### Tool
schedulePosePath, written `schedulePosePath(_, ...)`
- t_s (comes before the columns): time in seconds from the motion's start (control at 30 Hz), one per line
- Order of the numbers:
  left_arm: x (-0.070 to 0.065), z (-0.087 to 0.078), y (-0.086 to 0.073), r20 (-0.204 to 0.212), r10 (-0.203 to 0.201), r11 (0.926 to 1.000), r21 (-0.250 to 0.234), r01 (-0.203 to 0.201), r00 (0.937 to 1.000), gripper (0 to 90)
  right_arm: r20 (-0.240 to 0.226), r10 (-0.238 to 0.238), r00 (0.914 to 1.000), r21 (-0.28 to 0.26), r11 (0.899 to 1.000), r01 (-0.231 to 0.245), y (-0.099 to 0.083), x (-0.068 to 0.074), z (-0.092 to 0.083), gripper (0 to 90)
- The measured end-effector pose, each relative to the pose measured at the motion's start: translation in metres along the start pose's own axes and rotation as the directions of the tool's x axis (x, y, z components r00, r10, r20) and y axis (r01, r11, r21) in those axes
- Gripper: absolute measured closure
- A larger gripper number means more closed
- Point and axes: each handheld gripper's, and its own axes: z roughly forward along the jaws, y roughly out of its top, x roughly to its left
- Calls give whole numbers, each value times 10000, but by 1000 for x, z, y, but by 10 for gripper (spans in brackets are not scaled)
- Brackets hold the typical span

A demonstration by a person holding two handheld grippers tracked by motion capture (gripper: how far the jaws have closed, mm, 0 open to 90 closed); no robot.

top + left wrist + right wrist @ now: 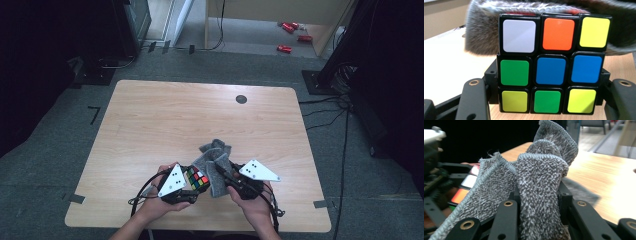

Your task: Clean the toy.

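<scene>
left gripper clamped on cube; right gripper clamped on grey cloth, near desk's front edge.

Cloth right of, touching cube

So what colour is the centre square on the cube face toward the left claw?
Blue, clearest in the left gripper view on the cube.

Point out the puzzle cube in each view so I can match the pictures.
High view: the puzzle cube sits low centre, in the left tongs.
Left gripper view: it fills the centre.
Right gripper view: coloured tiles at the left edge.
Shared landmark: the grey cloth beside it.
</scene>
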Motion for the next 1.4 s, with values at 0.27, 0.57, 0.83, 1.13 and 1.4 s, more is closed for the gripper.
schedulePosePath(0.27, -3, 3, 0, -105, 233, 9995, 223, -231, 9997, 337, -971, -283, 9949, -614, 9979, 223, 8, 19, -5, 694)
schedulePosePath(0.57, 1, -3, 1, 57, -74, 9999, -154, 75, 10000, 337, 52, 9, 10000, 30, 10000, -9, -1, -1, 2, 695)
schedulePosePath(0.83, 14, -10, 1, 649, -1132, 9897, -812, 1183, 9915, 337, -864, 1065, 9906, -96, 9941, -1078, -9, -18, 2, 697)
schedulePosePath(1.13, 19, -18, 3, 1205, -1564, 9755, -1363, 1724, 9803, 337, -2061, 618, 9766, 541, 9972, -517, -19, -2, 17, 720)
schedulePosePath(1.4, 23, -20, 3, 1117, -1709, 9725, -1406, 1858, 9789, 337, -1854, -41, 9827, 1473, 9886, 319, -23, -3, 23, 708)
